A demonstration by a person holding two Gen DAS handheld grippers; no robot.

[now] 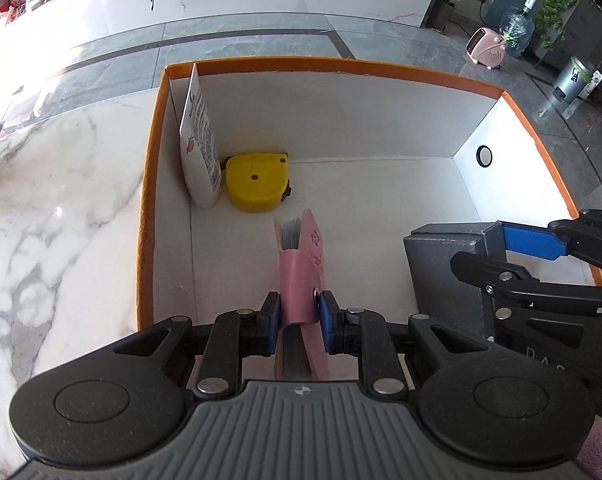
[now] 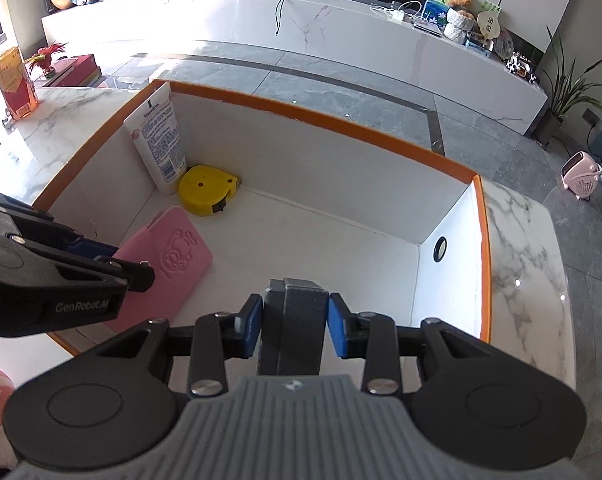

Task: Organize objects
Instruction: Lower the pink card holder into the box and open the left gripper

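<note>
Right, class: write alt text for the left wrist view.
The left gripper holds a pink notebook over an orange-rimmed white box. Inside stand a white tube and a yellow tape measure; the right gripper holds a grey box.

Bare box floor (image 2: 333, 240) right of tape measure (image 2: 207, 194)

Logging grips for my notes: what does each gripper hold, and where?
Left gripper: pink notebook, across its covers. Right gripper: grey box, by its sides.
</note>
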